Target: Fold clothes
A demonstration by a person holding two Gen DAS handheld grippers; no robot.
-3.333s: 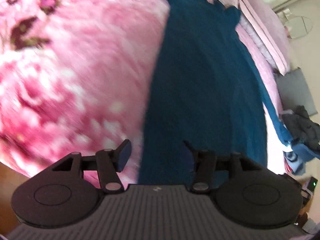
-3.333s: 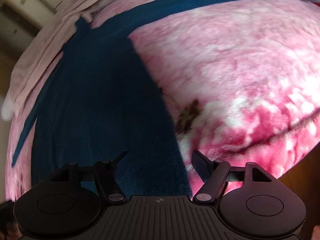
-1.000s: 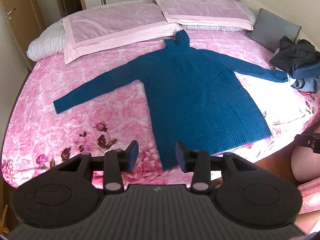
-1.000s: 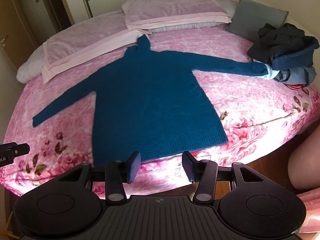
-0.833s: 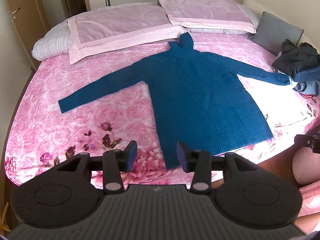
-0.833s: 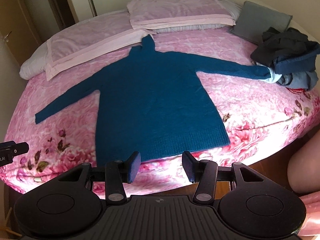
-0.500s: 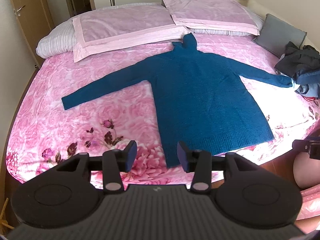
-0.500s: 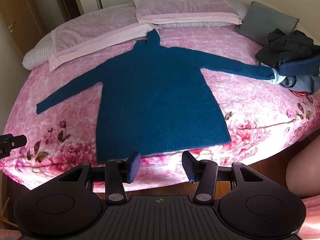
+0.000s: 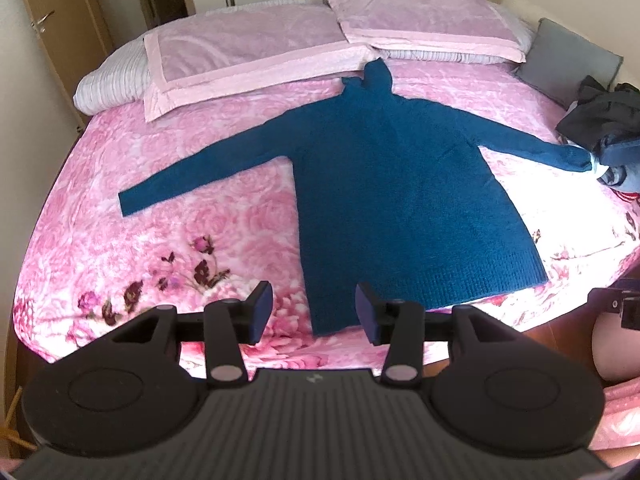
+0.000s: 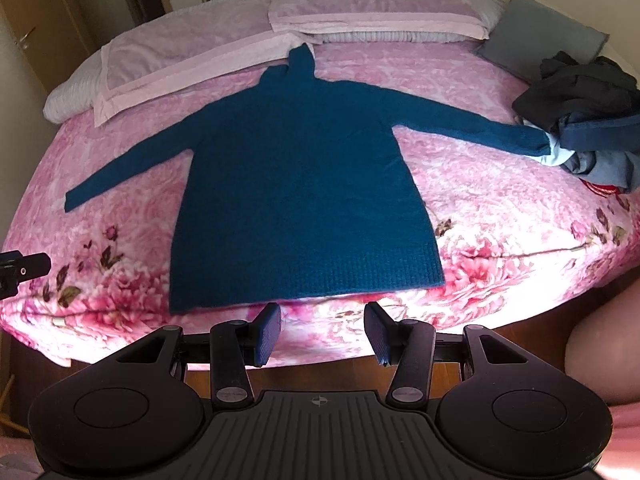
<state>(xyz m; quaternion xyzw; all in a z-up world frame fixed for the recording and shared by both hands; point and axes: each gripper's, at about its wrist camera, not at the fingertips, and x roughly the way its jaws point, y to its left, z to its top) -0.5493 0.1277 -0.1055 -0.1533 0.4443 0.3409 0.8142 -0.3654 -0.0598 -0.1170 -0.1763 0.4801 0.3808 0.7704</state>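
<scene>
On bed point(image 9: 100, 216): blue sweater point(image 9: 400, 200) flat; left gripper point(image 9: 314, 312), right gripper point(image 10: 323, 330) agape.

Pink bed point(image 9: 224, 216) w/ sweater point(image 9: 400, 200), pillows point(image 9: 248, 52), clothes pile point(image 10: 588, 108).

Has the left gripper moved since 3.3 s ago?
Yes. The left gripper has pulled back from the blue sweater; the whole pink bedspread now shows.

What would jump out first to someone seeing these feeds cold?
The blue sweater spread flat mid-bed with both sleeves out, stark against the pink floral bedspread. Next, the dark clothes pile at the right edge, touching one cuff. Both grippers, left and right, hang open at the foot.
</scene>
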